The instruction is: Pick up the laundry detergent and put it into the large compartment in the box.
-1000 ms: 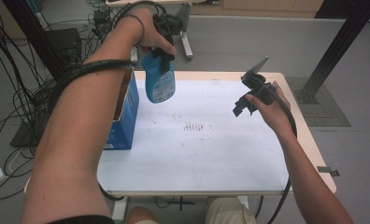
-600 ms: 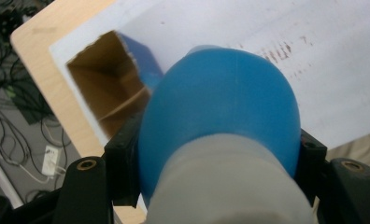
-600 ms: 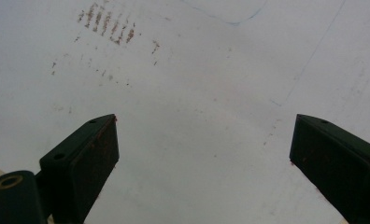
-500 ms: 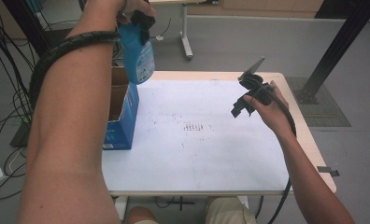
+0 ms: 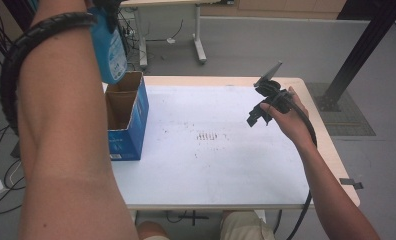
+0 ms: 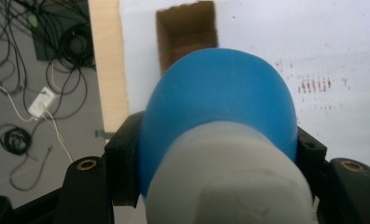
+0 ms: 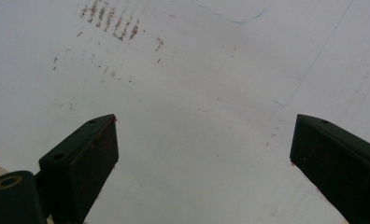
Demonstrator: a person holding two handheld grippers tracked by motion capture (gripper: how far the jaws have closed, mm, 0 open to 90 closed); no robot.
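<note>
White table (image 5: 226, 165): left tool (image 6: 211, 186) clamps blue bottle (image 6: 216, 107) above open box (image 5: 128, 117); right tool (image 7: 202, 158) apart.

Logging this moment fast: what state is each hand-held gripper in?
Left hand-held gripper: closed on the blue bottle, held above the open box.
Right hand-held gripper: open, holding nothing, over the table.

Brown smudges (image 5: 209, 136) mark the table (image 5: 226, 170); cables (image 6: 38, 56) litter the floor.
</note>
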